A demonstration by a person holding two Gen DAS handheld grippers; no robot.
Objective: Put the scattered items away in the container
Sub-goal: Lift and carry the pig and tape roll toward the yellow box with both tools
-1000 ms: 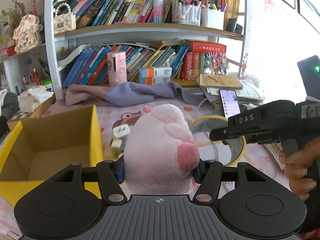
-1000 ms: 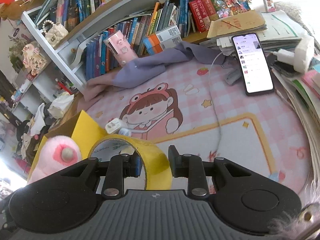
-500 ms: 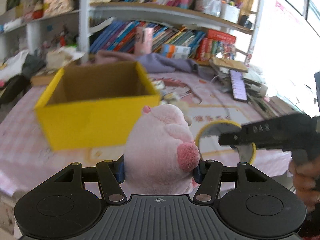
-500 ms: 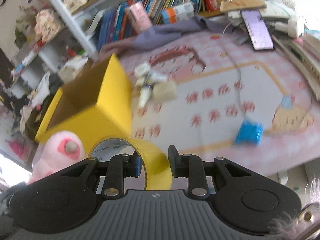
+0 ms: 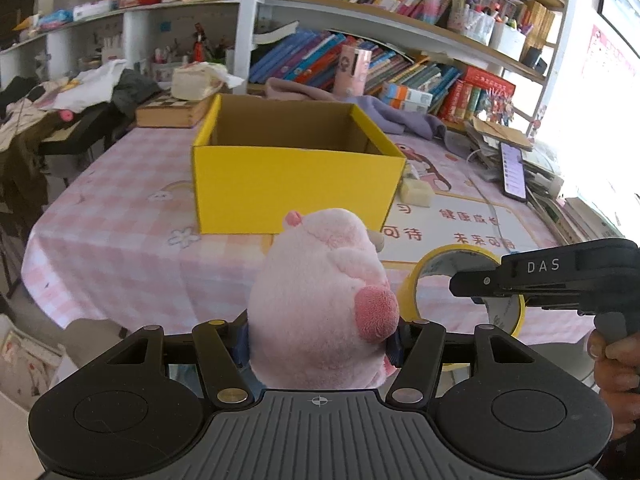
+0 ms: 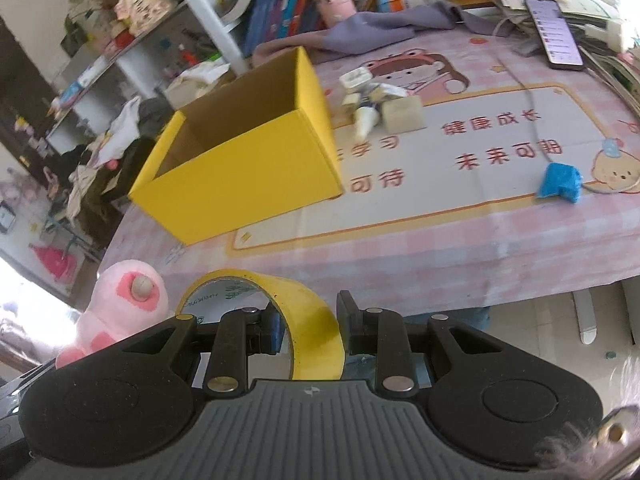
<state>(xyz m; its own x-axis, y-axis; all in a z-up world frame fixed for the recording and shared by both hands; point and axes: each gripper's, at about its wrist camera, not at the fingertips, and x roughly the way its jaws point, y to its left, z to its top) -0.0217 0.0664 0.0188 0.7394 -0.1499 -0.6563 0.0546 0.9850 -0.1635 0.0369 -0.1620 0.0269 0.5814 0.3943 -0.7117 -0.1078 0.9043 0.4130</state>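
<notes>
My left gripper (image 5: 320,332) is shut on a pink plush pig (image 5: 320,296), held off the table's front edge. My right gripper (image 6: 308,324) is shut on a yellow tape roll (image 6: 308,320); it also shows in the left wrist view (image 5: 464,292) to the pig's right. The open yellow cardboard box (image 5: 296,184) stands on the pink table ahead, its inside looking empty (image 6: 240,152). Small items lie on the mat right of the box: a beige cube (image 6: 402,114), a white tube (image 6: 366,120), a white charger (image 6: 354,79) and a blue crumpled object (image 6: 560,182).
A phone (image 6: 554,34) with a white cable lies at the far right beside stacked papers. A purple cloth (image 6: 360,36) lies behind the box. Bookshelves (image 5: 360,60) line the back. A flat wooden chessboard case (image 5: 172,110) sits far left of the box.
Both grippers have pulled back from over the table to beyond its front edge, still holding the pig and the tape. The box now sits farther ahead.
</notes>
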